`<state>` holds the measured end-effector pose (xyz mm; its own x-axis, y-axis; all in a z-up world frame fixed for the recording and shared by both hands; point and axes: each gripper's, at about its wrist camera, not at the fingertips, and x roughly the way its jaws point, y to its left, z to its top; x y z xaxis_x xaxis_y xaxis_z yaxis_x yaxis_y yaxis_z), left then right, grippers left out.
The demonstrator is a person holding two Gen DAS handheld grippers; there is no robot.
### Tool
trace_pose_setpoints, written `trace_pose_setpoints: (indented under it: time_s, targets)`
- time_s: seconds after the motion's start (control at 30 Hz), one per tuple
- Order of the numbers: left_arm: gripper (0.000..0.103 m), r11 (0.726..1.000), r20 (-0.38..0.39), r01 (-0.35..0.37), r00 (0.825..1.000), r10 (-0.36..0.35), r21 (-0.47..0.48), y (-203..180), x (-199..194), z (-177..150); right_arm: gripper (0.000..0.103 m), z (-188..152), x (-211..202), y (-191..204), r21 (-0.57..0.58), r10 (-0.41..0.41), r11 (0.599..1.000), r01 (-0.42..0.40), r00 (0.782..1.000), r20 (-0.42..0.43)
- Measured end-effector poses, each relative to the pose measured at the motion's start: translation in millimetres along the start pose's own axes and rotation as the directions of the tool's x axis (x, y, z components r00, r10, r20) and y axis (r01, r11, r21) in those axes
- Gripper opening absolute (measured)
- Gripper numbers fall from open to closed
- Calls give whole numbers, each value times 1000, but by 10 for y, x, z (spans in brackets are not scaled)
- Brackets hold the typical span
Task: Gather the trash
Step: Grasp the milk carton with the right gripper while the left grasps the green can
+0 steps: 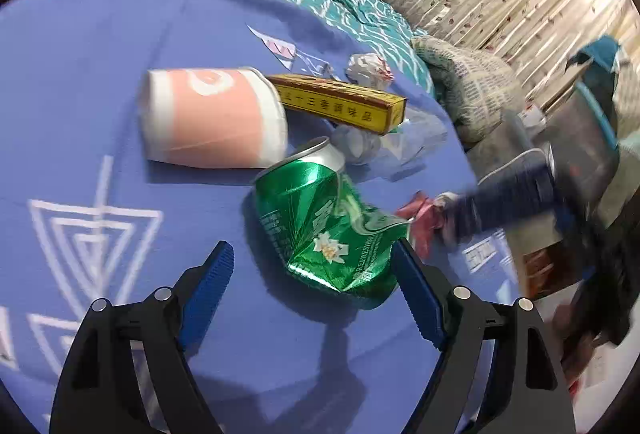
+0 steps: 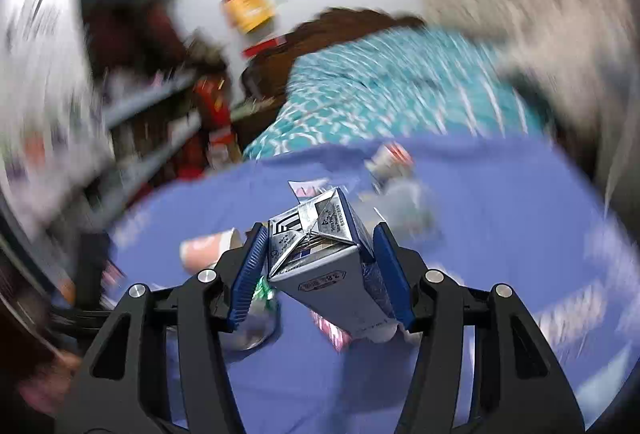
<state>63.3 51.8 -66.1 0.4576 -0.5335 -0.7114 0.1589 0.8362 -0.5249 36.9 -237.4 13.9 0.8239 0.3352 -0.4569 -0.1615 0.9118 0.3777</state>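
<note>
Left gripper (image 1: 312, 270): my jaws stand apart; crushed green can (image 1: 324, 222) lies between them, touching the right pad.
Right gripper (image 2: 320, 270): my pads clamp a small carton (image 2: 320, 262).

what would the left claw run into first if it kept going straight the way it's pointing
Most likely the crushed green can, lying on the blue cloth just ahead of the open left claw, nearer its right finger. The pink paper cup lies further on; depth is hard to judge.

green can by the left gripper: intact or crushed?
Crushed. The green metal can lies on its side on the blue cloth, its body buckled and creased, its silver top end pointing toward the pink paper cup.
</note>
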Motion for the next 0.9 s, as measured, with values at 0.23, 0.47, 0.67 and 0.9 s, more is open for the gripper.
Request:
trace_pose_setpoints:
  time_s: [0.23,0.47,0.67,0.9]
  targets:
    - [70,999,-11,49,999,-49,-13,-168,171,116,50,-641,-715,-1211,475,78,874,-101,995,68]
    - [61,999,-14,33,999,-33,31,-458,329,238,49,-1116,-936,-1415,502,17,865,2,999,-32]
    - [59,1000,-6,15,1000,-15,20,-443,283,296,74,-1248,-906,-1061,268,-102,953,137,985,-139]
    - [58,1000,-11,-12,1000,13,16,-432,330,345,97,-1017,-922,-842,-128,-353,930,344,934,-53]
